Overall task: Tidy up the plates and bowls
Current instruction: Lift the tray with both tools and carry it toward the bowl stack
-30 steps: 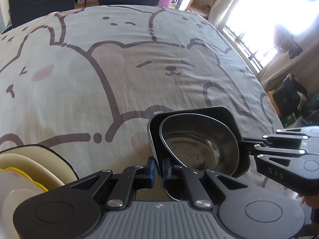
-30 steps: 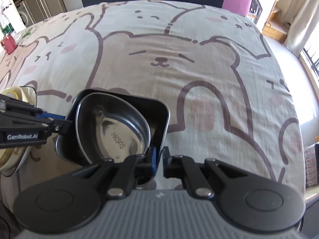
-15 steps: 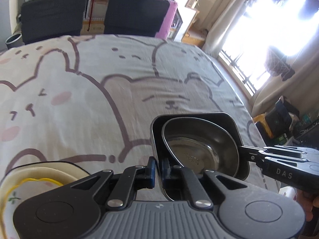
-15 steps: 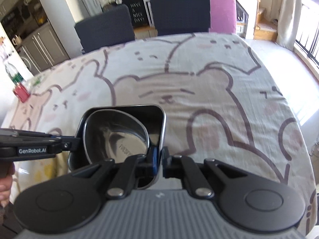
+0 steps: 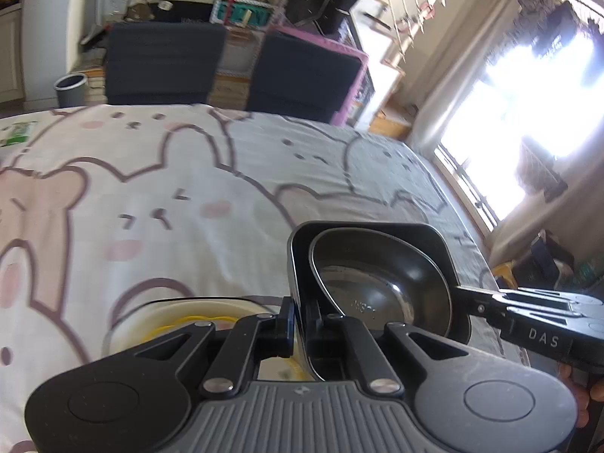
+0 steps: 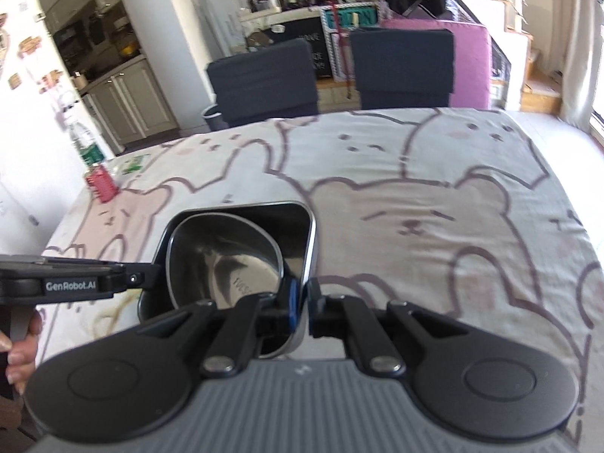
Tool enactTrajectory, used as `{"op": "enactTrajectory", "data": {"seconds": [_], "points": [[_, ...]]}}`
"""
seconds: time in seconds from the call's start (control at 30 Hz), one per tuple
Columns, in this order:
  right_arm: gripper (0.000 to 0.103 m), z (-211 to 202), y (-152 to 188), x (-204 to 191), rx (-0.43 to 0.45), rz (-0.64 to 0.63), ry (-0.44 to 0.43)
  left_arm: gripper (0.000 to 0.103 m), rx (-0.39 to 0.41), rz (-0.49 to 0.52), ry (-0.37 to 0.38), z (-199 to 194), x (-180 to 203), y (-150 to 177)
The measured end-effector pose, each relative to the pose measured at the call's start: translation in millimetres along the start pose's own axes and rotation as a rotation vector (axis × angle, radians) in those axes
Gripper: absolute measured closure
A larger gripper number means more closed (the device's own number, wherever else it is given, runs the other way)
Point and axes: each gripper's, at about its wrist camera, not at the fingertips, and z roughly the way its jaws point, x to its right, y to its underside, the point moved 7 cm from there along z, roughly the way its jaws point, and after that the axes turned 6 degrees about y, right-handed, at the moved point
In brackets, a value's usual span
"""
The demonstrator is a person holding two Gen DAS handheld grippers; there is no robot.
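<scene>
A black square dish [image 5: 434,241] [image 6: 298,222] hangs above the table with a steel bowl [image 5: 381,283] [image 6: 222,260] nested inside it. My left gripper [image 5: 299,321] is shut on the dish's left rim. My right gripper [image 6: 301,302] is shut on the opposite rim and shows at the right edge of the left wrist view [image 5: 464,300]. Below and left of the dish, a cream plate with a yellow pattern [image 5: 181,313] rests on the table, half hidden behind my left gripper.
The table wears a bear-print cloth [image 6: 434,204]. A red item [image 6: 102,187] and a bottle [image 6: 85,143] stand at its far left corner. Two dark chairs [image 6: 264,75] [image 6: 404,64] stand at the far side. A bright window [image 5: 536,87] lies right.
Both grippers have lifted the dish and the bowl off the cloth and tipped up, so more of the room shows. The cream plate now sits lower and nearer the middle.
</scene>
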Motion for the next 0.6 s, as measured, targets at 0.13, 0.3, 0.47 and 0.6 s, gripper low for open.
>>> {"op": "enactTrajectory", "data": {"seconds": [0.13,0.3,0.47,0.6], "points": [[0.096,-4.2,2.4,-30.4,0.010,-0.010,-0.031,0.098,0.036,-0.042,-0.012,-24.6,-22.8,5.3],[0.096,0.2,9.3,-65.3,0.007,-0.026,-0.056,0.098,0.063,-0.104,-0.031,-49.4,-53.3,17.0],[0.096,14.0,20.7,-86.9,-0.019,-0.010,-0.072,0.098,0.064,-0.151,-0.046,-61.1,-77.2,32.0],[0.096,25.0,27.3,-98.6,-0.043,-0.021,-0.070,0.098,0.044,-0.174,-0.055,-60.0,-89.7,42.1]]}}
